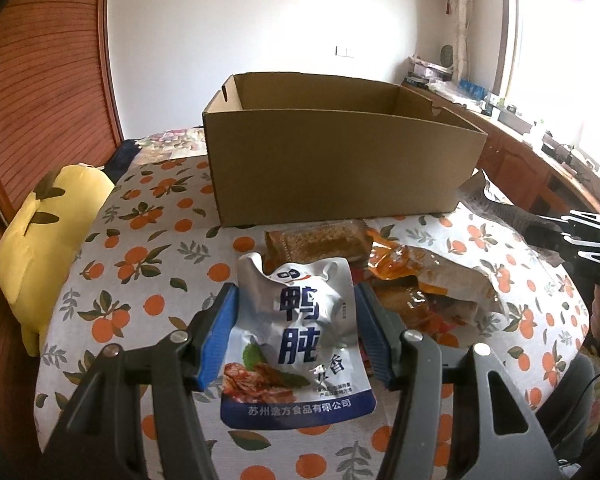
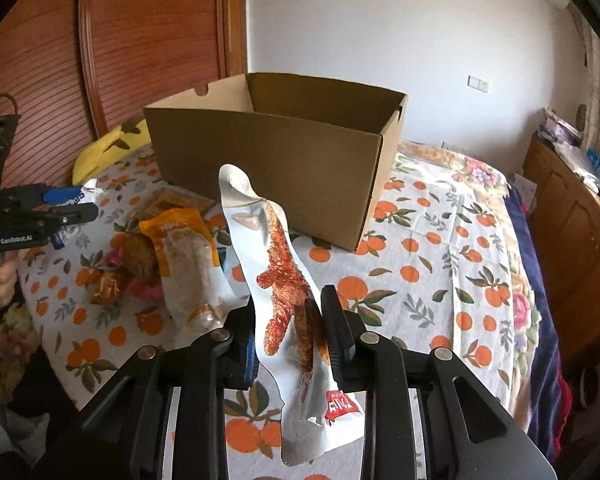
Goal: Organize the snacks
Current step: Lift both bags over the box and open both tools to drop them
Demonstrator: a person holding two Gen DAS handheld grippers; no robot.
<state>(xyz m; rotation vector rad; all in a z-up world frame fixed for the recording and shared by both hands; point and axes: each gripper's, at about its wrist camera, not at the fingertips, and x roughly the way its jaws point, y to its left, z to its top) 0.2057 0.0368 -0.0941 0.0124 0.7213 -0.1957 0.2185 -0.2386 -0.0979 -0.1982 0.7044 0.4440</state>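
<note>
Our left gripper [image 1: 296, 336] pinches a white pouch [image 1: 300, 344] printed "鸭肫" and "苏州逸方食品有限公司", held above the orange-print cloth [image 1: 140, 248] before the cardboard box [image 1: 340, 160]. Our right gripper [image 2: 288, 340] clamps a white packet [image 2: 288, 292] twisted edge-on, its red label unreadable. The left tool reads "GenRobot.AI"; the snack pile [image 2: 172, 256] stays partly hidden.

Left claw [image 1: 296, 332] grips a silver-and-blue snack pouch [image 1: 300, 340] between its blue pads [image 1: 216, 340], held above the orange-print cloth [image 1: 148, 264]. Just beyond the pouch lies a heap of orange and brown snack packets [image 1: 380, 264], touching one another, with an open cardboard box [image 1: 340, 152] behind. A yellow plush [image 1: 48, 240] sits at the cloth's left edge; the right claw [image 1: 580, 236] shows at the right margin, its grip unclear.
</note>
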